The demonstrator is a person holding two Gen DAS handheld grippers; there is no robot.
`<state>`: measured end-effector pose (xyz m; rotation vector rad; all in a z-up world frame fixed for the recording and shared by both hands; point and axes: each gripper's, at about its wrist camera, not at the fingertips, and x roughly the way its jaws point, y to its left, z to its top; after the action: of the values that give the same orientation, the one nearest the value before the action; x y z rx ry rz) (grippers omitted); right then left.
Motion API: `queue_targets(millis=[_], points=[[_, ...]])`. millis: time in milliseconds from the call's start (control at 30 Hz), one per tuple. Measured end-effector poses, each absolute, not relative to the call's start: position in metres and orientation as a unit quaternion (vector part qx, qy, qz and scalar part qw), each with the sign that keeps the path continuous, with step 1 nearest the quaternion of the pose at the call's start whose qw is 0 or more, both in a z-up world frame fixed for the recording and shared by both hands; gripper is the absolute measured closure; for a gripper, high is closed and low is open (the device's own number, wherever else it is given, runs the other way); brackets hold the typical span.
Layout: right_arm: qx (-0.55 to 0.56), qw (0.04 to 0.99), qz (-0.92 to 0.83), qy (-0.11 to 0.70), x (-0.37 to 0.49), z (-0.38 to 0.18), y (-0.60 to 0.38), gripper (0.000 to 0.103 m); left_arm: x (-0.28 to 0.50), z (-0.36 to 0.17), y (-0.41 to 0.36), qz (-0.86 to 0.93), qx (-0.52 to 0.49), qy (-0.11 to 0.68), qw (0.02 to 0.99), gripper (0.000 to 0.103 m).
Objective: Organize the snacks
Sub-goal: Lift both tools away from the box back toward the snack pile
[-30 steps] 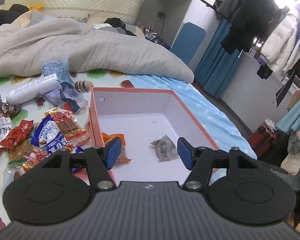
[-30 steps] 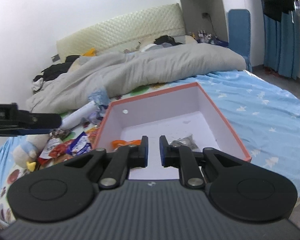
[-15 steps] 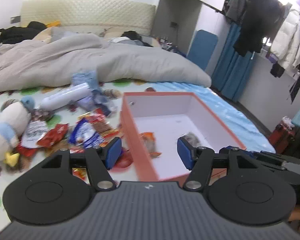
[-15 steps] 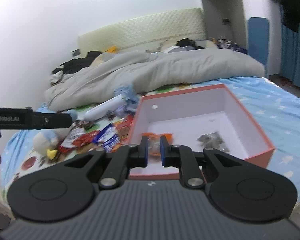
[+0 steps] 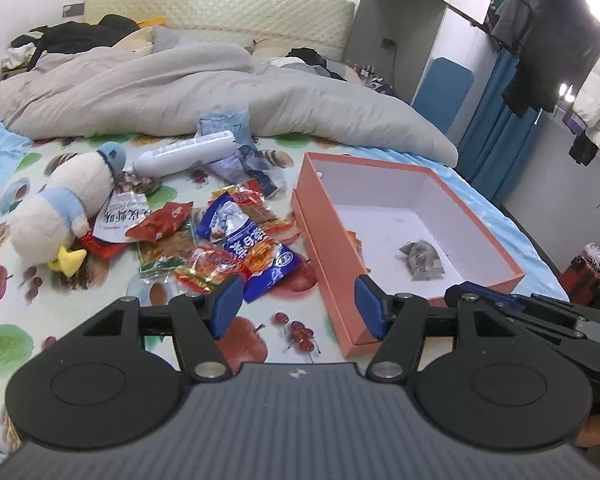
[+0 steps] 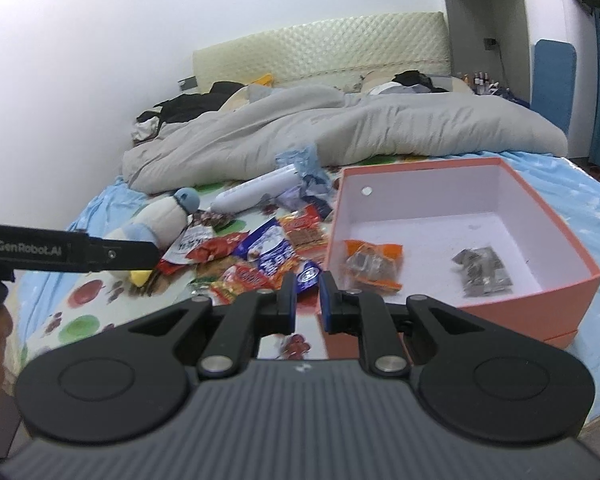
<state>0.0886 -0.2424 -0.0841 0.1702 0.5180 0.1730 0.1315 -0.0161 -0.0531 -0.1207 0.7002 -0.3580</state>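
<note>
Bedsheet-strewn snack packets (image 5: 236,248) lie just beyond the left gripper (image 5: 296,306)'s parted jaws.

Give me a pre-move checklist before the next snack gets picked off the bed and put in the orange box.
1. Left gripper open and empty: ok.
2. Right gripper ready to grasp: not ok, jaws nearly closed with nothing between them.
3. Orange box open with room: ok, only an orange packet and a grey packet lie inside.
4. Snack pile in view beside the box: ok.
5. Non-snacks kept apart: not ok, the plush duck and white bottle sit against the pile.
6. Which wrapper is loose on top: cannot tell.
</note>
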Motion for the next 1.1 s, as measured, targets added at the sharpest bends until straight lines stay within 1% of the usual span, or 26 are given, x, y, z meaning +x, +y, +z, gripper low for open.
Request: queue_targets(millis=[233, 433, 667, 1100], points=[[0.072, 0.955, 0.099, 0.27, 0.075, -0.094, -0.223, 0.087, 0.118, -0.063, 0.006, -0.159, -0.063, 0.349, 0.922, 0.036], [0.065, 0.953, 0.104, 0.277, 0.079, -0.097, -0.216, 0.087, 0.12, -0.073, 0.013, -0.155, -0.073, 0.356, 0.919, 0.036], [0.047, 0.952, 0.109, 0.281, 0.092, -0.104, -0.204, 0.087, 0.139, -0.085, 0.014, -0.16, -0.083, 0.355, 0.917, 0.036], [0.011, 0.951, 0.122, 0.284, 0.125, -0.111, -0.163, 0.087, 0.185, -0.11, 0.041, -0.114, -0.083, 0.366, 0.92, 0.036]])
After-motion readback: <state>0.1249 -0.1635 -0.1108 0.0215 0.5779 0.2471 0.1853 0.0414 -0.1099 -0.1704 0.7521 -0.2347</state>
